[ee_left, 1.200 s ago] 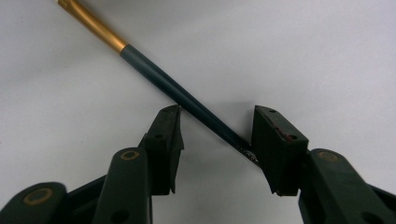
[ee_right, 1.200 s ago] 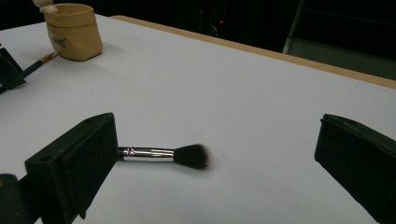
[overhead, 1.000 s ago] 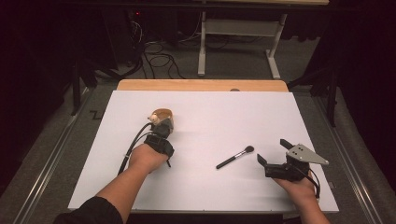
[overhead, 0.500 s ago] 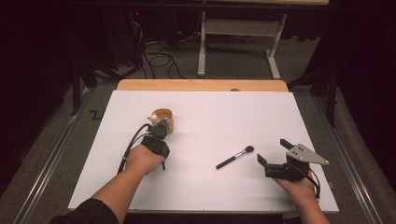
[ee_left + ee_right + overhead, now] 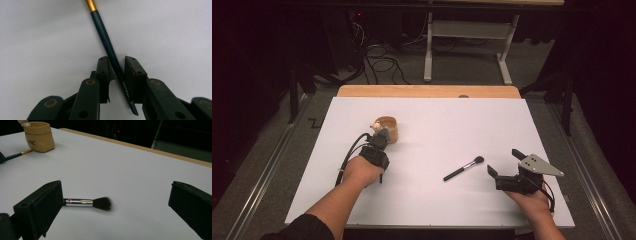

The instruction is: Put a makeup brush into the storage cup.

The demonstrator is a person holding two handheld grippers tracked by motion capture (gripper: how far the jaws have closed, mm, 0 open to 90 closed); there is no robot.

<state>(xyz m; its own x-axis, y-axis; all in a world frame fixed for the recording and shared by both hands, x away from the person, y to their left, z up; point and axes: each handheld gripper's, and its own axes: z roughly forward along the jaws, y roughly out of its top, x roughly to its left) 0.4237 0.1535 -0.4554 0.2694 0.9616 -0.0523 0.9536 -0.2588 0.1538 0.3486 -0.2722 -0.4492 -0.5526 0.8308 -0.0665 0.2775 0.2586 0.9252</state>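
Between left gripper (image 5: 117, 68) jaws, just been closing: slim dark-teal brush handle (image 5: 107, 47), gold ferrule; pads nearly touching.

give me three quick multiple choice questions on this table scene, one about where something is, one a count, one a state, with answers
1. Where does the tan wooden cup stand?
A. just beyond the left gripper
B. beside the right gripper
C. on the floor

2. How many brushes are in the pictures?
A. one
B. two
C. four

3. How do the right gripper's jaws stand?
A. wide apart with nothing held
B. clamped on the cup
C. clamped on a cloth

Answers: 1 A, the high view shows it. 2 B, a black-bristled silver-ferruled brush lies mid-table, and a dark-handled gold-ferruled brush runs between the closing left jaws. 3 A, the right gripper view shows the gap.
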